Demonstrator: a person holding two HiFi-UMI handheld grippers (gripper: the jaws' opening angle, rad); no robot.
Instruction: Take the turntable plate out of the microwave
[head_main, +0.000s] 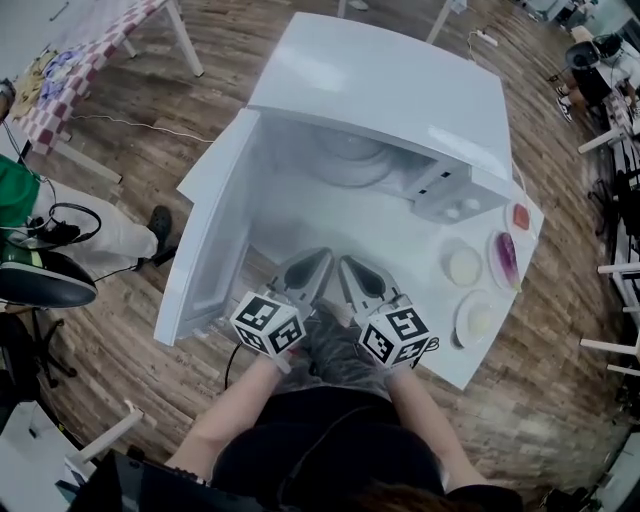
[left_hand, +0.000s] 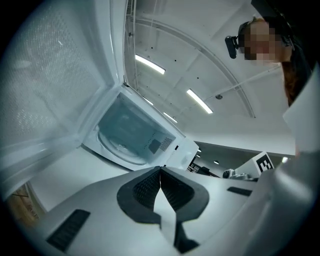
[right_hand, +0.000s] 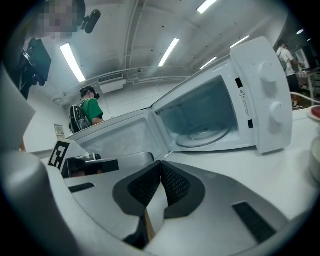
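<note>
Microwave door (head_main: 212, 235) stands open, at 9 o'clock of the cavity. Left gripper (head_main: 318, 258) and right gripper (head_main: 350, 268) are side by side over the near edge of the white table (head_main: 440, 345), both with jaws pressed together and nothing between them. Turntable plate (head_main: 352, 160) lies inside the microwave (head_main: 390, 90), at 12 o'clock from the grippers; three small dishes (head_main: 464, 266) are at 3 o'clock.

Long ceiling lights (left_hand: 199, 101) shine bright. The white microwave (head_main: 400, 90) top glares at 12 o'clock. The picture edges bend, and the corners go dark and blurry.
</note>
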